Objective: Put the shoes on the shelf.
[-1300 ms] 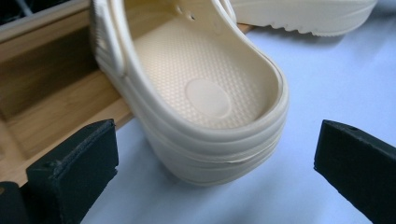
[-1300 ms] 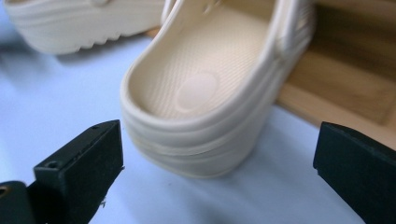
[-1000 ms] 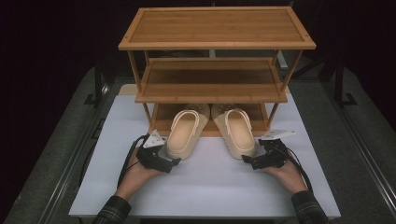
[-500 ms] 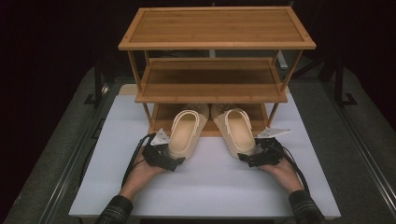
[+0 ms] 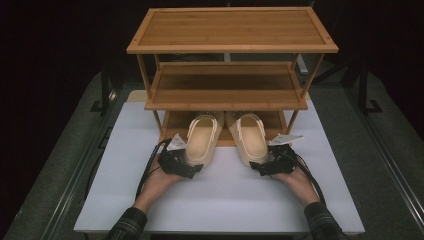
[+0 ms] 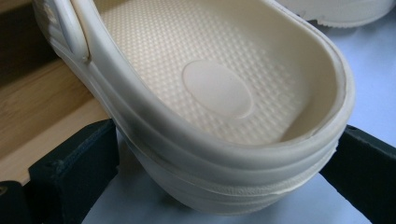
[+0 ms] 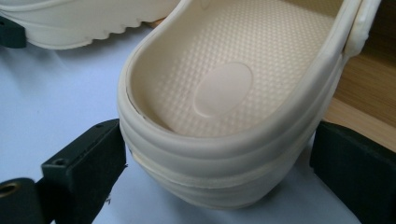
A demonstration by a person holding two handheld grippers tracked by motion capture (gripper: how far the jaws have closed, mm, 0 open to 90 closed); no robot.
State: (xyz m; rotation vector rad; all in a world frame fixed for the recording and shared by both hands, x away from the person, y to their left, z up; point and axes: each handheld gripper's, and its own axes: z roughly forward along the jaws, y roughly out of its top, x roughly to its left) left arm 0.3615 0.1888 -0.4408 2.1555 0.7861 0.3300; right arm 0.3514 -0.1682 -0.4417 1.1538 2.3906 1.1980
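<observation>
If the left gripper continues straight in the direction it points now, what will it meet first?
Most likely the heel of the left cream clog. The left gripper has one black jaw on each side of that heel, which sits right between them. Whether the jaws already touch it is unclear.

Left gripper (image 5: 186, 167) at 7 o'clock, right gripper (image 5: 261, 167) at 5 o'clock; both forearms low, angled inward, jaws spread wide, pointing toward 12 o'clock.
</observation>
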